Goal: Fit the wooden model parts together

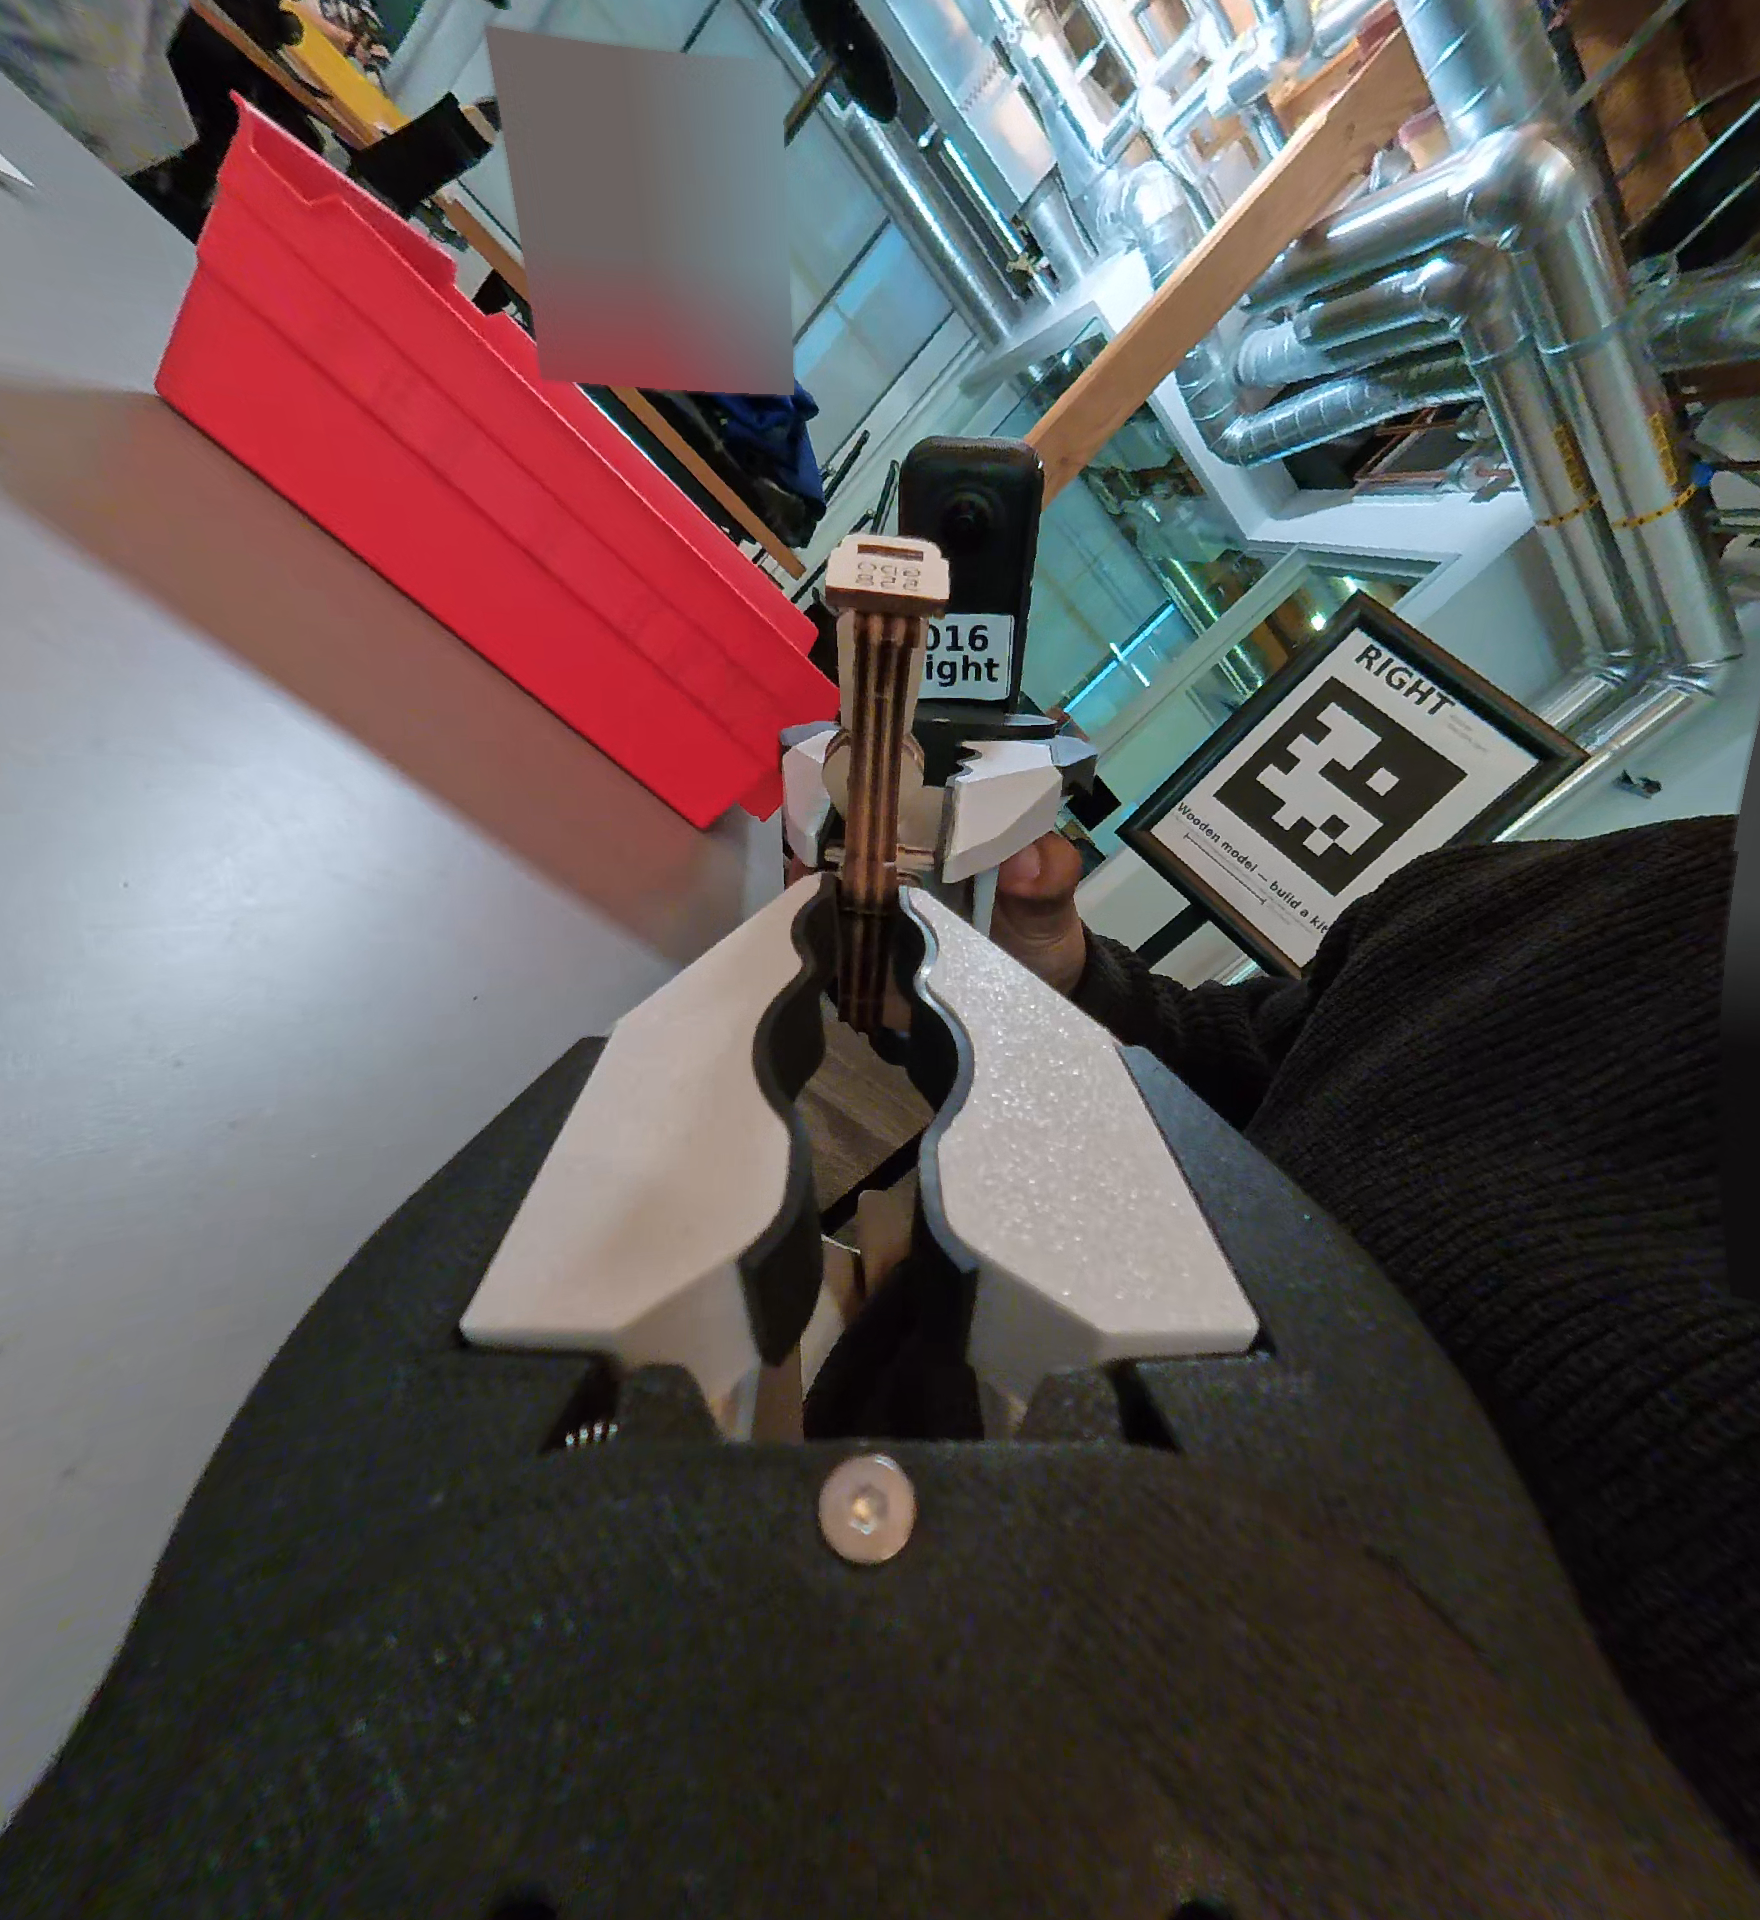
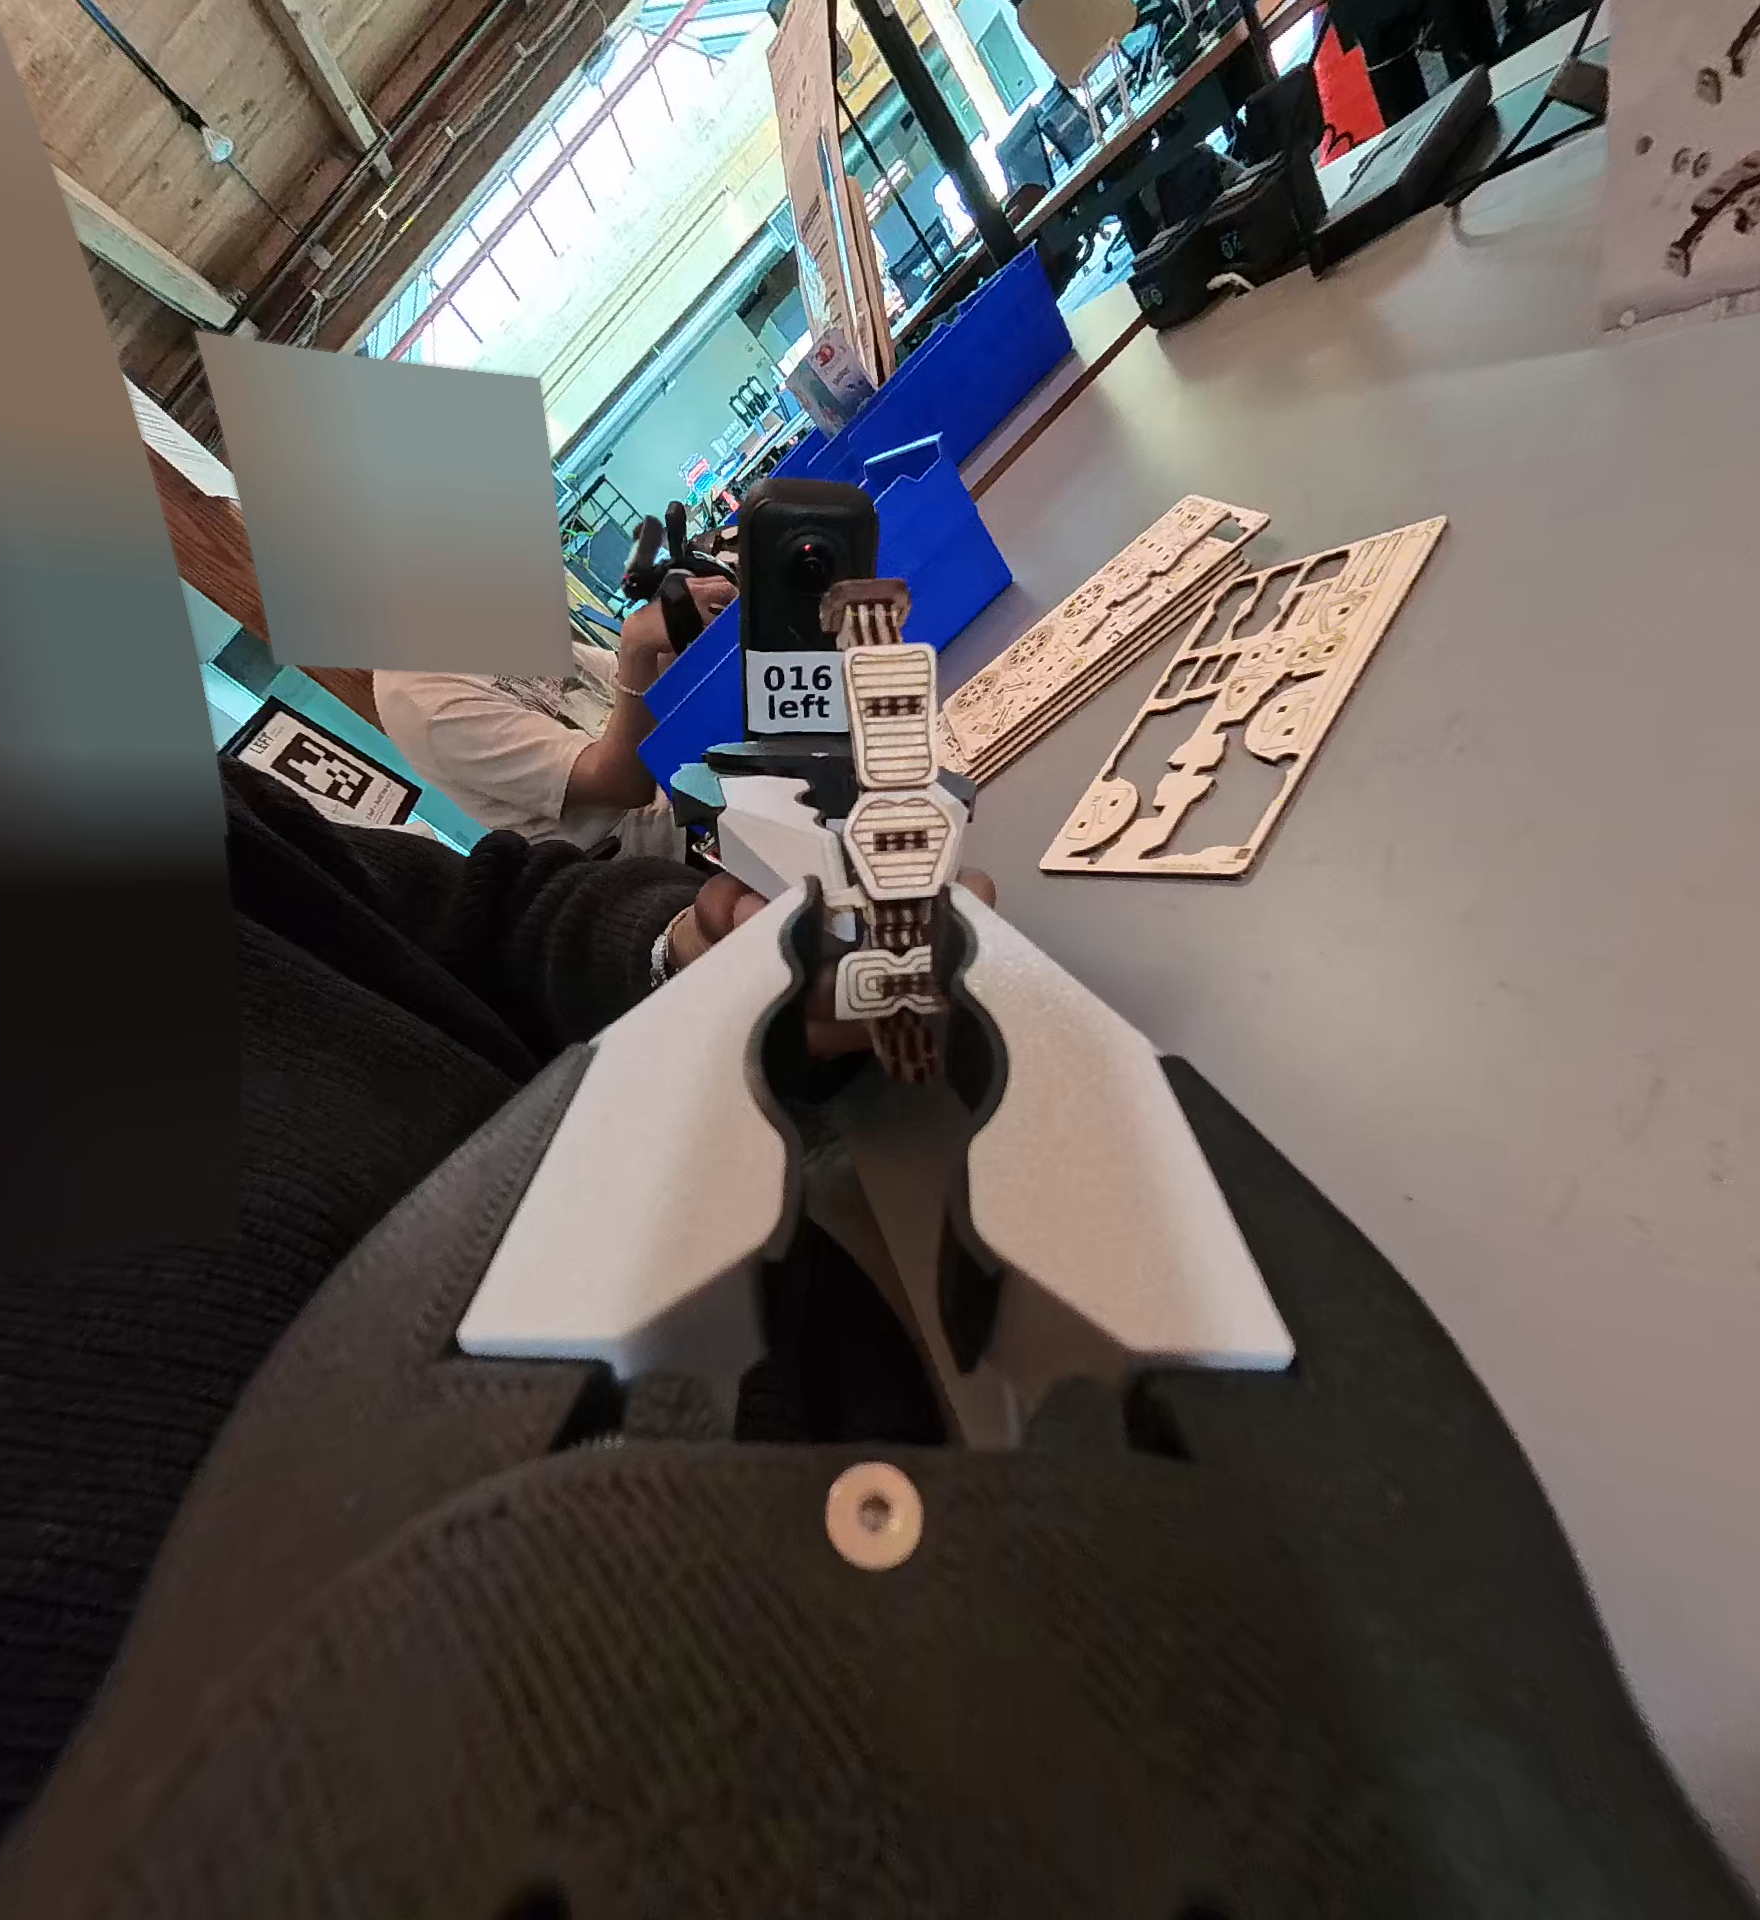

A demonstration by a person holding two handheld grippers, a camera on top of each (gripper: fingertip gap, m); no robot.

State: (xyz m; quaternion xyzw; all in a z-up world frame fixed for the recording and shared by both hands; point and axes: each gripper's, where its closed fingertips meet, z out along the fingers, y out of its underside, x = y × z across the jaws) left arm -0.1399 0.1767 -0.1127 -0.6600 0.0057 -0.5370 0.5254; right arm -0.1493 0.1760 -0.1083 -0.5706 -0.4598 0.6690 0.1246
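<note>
A slim wooden model assembly (image 1: 876, 707) of stacked laser-cut strips with small cross plates is held in the air between both grippers. My left gripper (image 1: 868, 904) is shut on its near end. My right gripper (image 1: 891, 800) faces it from the far side and holds the same piece. In the right wrist view the assembly (image 2: 891, 727) stands up out of my right gripper (image 2: 881, 925), which is shut on its lower part. The left gripper (image 2: 871, 821) is behind it. A hand in a dark knit sleeve (image 2: 388, 987) holds the left gripper.
A red bin (image 1: 440, 468) stands on the grey table (image 1: 128, 935) at the left. Punched-out wooden part sheets (image 2: 1240, 707) and a stack of full sheets (image 2: 1104, 644) lie on the table to the right. Blue bins (image 2: 907, 499) stand behind. Another person (image 2: 502, 748) sits beyond.
</note>
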